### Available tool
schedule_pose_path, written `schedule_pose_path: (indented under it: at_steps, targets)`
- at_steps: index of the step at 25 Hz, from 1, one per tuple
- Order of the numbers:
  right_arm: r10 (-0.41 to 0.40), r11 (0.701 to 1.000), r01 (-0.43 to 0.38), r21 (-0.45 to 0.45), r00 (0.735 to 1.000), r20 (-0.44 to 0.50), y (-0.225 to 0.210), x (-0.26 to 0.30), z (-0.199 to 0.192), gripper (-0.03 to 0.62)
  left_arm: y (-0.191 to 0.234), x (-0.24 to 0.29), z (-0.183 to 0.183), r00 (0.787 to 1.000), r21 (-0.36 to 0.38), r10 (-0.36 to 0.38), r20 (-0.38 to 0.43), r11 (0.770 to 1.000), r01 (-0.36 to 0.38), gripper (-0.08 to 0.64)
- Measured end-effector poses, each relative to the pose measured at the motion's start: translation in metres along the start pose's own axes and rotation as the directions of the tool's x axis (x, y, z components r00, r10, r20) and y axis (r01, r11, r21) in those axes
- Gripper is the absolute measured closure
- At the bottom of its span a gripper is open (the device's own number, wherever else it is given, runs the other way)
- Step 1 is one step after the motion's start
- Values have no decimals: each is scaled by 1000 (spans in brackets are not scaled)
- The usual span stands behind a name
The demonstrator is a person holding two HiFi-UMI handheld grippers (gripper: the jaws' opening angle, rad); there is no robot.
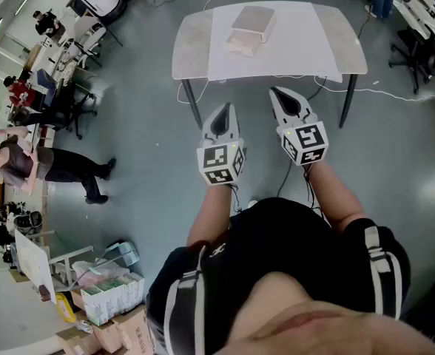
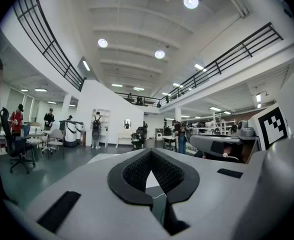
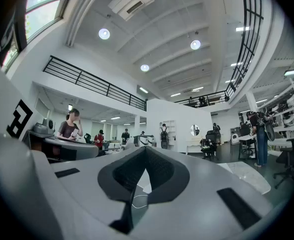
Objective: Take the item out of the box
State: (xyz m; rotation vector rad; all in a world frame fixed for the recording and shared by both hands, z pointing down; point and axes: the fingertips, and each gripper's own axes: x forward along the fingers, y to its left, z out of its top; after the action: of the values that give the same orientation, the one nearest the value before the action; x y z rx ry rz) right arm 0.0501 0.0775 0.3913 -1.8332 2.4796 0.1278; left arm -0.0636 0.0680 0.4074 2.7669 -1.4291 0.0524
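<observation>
So the box [image 1: 251, 26] sits on the far half of the table [image 1: 191, 39], on a white sheet [image 1: 299, 43] that covers the middle of the top. It looks closed: grey lid on top, paler base showing at the near edge. That means the item is inside and hidden, and I can't say anything about what it is. The box is flat and lies on its base. As far as I can tell from the head view, its long side runs roughly away from the person, with the far end swung a little to the right. The near short edge is probably the easiest way in.

Neither gripper is anywhere near it. The left gripper [image 1: 227, 106] and right gripper [image 1: 277, 93] hang side by side in front of the person, short of the table's near edge, both pointing toward the box. My guess is that's just a ready pose before stepping in. Both are clenched on nothing, with the pads pressed together at the tip. You can see this straight down the left gripper [image 2: 150, 151] and the right gripper [image 3: 146, 148], with only the hall behind them.

A cable [image 1: 380, 91] trails across the floor under the table's right side, so watch your feet when walking up.
</observation>
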Motion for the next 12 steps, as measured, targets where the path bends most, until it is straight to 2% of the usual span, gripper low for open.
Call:
schedule_pose_path:
  at_steps: [12]
  targets:
    - [-11,1000,11,3,1000,20,7,-6,3,578,-1,-10,0,1000,4,4,2,1000,-4,549]
